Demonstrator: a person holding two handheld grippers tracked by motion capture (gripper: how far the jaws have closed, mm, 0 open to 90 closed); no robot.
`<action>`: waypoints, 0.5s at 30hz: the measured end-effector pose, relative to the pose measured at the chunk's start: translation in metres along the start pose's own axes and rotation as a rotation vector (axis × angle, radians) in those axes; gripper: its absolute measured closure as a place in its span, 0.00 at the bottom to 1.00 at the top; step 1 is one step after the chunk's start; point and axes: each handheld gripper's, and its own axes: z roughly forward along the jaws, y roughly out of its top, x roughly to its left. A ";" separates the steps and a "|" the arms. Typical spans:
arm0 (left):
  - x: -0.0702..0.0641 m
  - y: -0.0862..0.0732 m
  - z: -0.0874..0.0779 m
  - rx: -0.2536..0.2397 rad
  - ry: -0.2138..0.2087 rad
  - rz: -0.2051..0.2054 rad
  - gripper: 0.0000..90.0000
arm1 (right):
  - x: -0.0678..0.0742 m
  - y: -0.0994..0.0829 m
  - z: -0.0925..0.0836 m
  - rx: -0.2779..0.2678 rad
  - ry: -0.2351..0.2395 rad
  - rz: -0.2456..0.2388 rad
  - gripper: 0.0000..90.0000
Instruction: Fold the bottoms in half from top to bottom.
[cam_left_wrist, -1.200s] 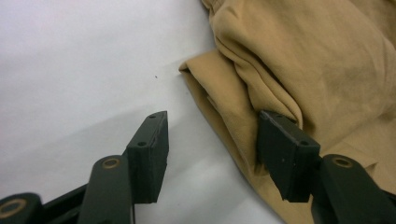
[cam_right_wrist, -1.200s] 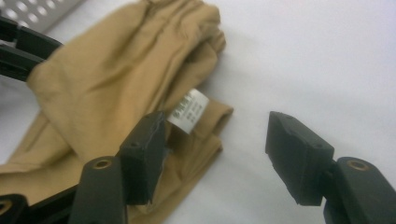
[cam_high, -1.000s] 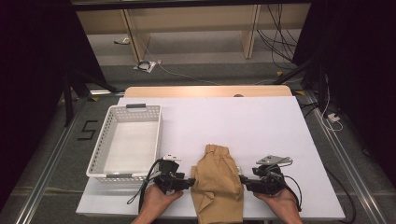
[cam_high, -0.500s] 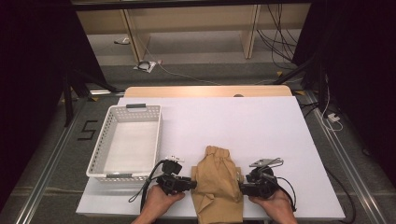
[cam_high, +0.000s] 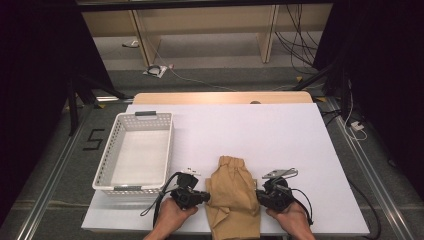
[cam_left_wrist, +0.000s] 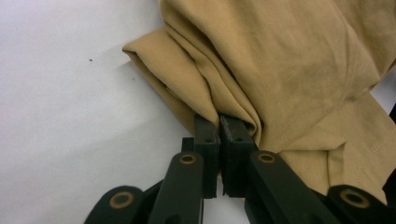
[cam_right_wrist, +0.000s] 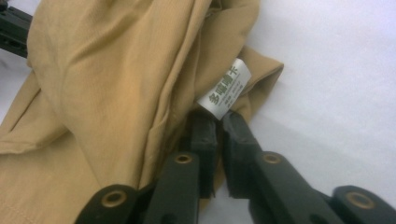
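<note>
— Where is the cloth?

— The tan garment (cam_high: 233, 197) lies crumpled on the white table (cam_high: 260, 135), at the near edge, between my two hands. Its near end hangs just over the table's edge.

— What is your left gripper (cam_high: 200, 196) doing?

— Its jaws have just been closing, and now they are pressed together on a fold at the garment's left edge. In the left gripper view (cam_left_wrist: 218, 122) the cloth bunches right where the pads meet.

— And the right gripper (cam_high: 261, 196)?

— Same on the other side: its jaws have just been closing too, and they pinch the right edge of the garment (cam_right_wrist: 116, 84), just beside a small white care label (cam_right_wrist: 225, 88) with green print.

— Anything else on the table?

— A white basket (cam_high: 116, 145) stands to the left, apart from the garment, farther from me than my left hand (cam_high: 176, 216).
</note>
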 end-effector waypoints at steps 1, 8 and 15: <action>0.000 0.000 0.000 -0.003 0.000 0.001 0.96 | 0.000 0.000 0.000 -0.002 0.003 0.001 0.97; 0.004 0.007 0.004 -0.024 0.012 0.005 0.97 | -0.007 0.007 0.004 -0.016 0.003 0.010 0.97; 0.014 0.022 0.011 -0.049 0.029 -0.010 0.97 | -0.019 0.018 0.010 -0.037 -0.012 0.016 0.97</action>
